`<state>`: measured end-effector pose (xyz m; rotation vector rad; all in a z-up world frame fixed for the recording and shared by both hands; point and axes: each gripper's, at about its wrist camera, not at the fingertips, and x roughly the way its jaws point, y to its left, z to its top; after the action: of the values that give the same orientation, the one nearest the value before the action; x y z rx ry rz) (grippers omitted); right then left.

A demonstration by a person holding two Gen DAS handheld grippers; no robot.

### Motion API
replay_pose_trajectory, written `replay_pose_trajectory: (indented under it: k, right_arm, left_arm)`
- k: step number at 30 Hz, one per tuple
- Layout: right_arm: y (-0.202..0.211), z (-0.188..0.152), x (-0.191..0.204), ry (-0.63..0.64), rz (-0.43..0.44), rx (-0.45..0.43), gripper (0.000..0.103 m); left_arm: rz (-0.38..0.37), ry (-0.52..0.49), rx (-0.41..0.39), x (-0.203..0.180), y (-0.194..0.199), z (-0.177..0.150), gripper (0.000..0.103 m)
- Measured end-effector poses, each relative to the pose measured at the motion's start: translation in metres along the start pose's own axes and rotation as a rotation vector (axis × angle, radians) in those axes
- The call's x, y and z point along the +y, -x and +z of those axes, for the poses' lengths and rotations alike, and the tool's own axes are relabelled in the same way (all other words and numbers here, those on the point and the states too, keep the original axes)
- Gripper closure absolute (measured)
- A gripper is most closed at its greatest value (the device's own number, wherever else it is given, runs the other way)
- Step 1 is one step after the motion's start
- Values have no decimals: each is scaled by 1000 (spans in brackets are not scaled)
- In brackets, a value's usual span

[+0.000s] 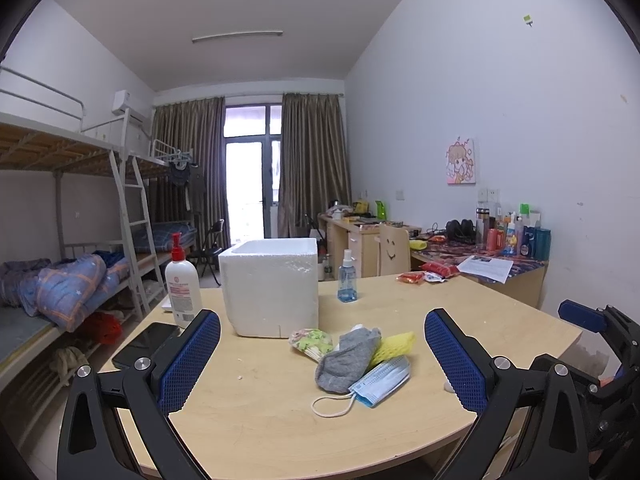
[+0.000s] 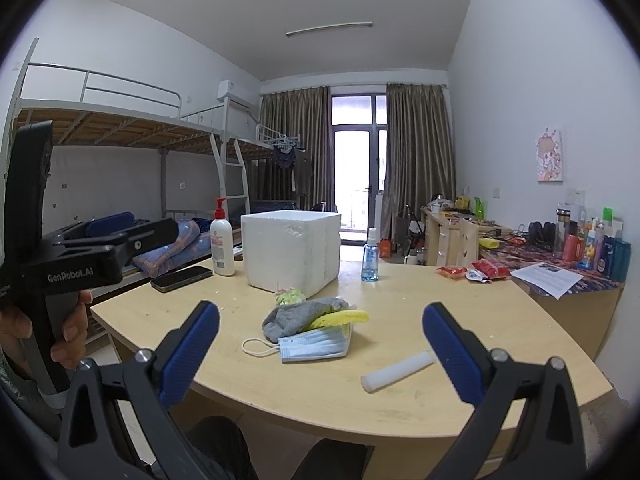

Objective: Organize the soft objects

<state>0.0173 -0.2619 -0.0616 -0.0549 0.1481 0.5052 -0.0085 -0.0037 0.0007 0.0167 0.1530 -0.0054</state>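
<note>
Hovering over the soft pile, both tools wide open, empty
Grey knit sock (image 1: pixel 347 356) on pleated mask (image 1: pixel 380 380), blocky foam box (image 1: pixel 272 284) behind

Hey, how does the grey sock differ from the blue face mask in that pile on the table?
The grey sock is thick, plain knit, crumpled in a heap; the blue face mask is thin, pleated and lies flatter. The sock sits nearer the white foam box, partly over the mask, which lies nearer the cameras. The mask trails a white ear loop on the table; the sock has none. Both are soft and untouched; neither claw holds anything.
</note>
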Motion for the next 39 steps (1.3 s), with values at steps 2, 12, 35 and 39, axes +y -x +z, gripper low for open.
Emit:
replay_pose_trajectory:
  k: [2, 12, 35, 39]
  right_arm:
    - [0, 0, -1, -1, -1, 0, 0]
    - [1, 3, -3, -11, -1, -14, 0]
    - [-5, -1, 0, -11, -10, -1, 0]
    - [-10, -1, -3, -16, -18, 10, 0]
  left_arm:
    - [0, 0, 1, 0, 0, 0, 1]
    - [10, 2, 2, 3, 1, 0, 1]
    - [14, 35, 16, 13, -11, -3, 1]
    - [-10, 41, 10, 15, -15, -6, 1]
